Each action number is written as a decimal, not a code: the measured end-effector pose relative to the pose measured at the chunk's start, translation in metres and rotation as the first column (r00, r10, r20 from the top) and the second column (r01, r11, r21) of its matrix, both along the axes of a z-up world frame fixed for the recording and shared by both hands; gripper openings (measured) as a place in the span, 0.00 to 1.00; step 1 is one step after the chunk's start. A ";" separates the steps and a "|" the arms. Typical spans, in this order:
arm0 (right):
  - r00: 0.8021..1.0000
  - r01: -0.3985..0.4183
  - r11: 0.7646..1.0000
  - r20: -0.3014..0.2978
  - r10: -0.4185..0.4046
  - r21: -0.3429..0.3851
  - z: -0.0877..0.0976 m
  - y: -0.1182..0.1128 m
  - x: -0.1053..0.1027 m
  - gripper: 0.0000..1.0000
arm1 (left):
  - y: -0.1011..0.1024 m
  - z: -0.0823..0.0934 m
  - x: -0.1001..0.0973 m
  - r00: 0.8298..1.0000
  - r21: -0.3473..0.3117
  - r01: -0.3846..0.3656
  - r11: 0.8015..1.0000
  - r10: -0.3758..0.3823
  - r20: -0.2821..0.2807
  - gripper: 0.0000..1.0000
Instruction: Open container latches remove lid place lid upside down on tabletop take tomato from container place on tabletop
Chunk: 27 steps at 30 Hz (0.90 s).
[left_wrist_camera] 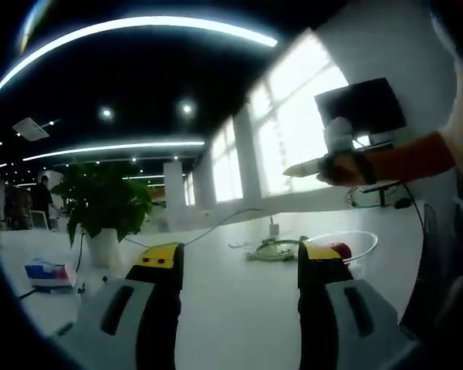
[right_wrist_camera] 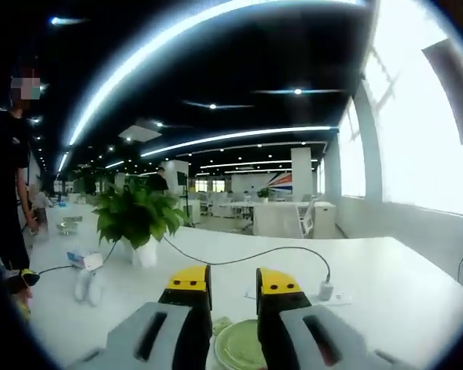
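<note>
Left gripper (left_wrist_camera: 238, 262) spread wide, empty. Right gripper (right_wrist_camera: 233, 289) narrowly parted, empty, poised over green-rimmed lid (right_wrist_camera: 239, 347) at frame bottom. Tomato (left_wrist_camera: 340, 250) sat in clear container (left_wrist_camera: 353, 245), centre right. Risk judged: off-centre descent could skid lid across tabletop (left_wrist_camera: 239, 308).

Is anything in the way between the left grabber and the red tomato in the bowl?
Nothing visible blocks it. The tomato sits in the open clear container, just beyond the left gripper, partly hidden by its own jaw tip. The green lid lies beside the container, not over it.
</note>
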State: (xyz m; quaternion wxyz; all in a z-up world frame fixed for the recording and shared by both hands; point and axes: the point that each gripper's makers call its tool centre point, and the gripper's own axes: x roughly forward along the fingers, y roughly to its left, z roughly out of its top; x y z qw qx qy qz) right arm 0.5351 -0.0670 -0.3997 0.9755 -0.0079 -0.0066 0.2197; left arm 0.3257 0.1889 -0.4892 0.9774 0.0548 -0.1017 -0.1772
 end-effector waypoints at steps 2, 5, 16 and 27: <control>1.000 0.007 1.000 0.003 -0.007 0.005 0.000 -0.010 -0.009 0.18 | -0.002 0.001 0.000 1.000 -0.004 0.006 1.000 -0.006 0.001 0.52; 1.000 0.015 1.000 0.013 -0.015 0.016 0.002 -0.024 -0.009 0.18 | -0.005 0.003 0.000 1.000 0.000 0.009 1.000 -0.009 0.003 0.52; 0.997 0.038 0.999 0.065 -0.038 0.011 0.005 -0.069 -0.054 0.21 | -0.012 0.009 0.003 1.000 -0.010 0.025 1.000 -0.024 0.011 0.52; 0.987 0.118 0.992 0.117 -0.112 -0.042 -0.020 -0.131 -0.088 0.22 | -0.011 0.010 0.006 1.000 -0.013 0.020 1.000 -0.020 0.012 0.52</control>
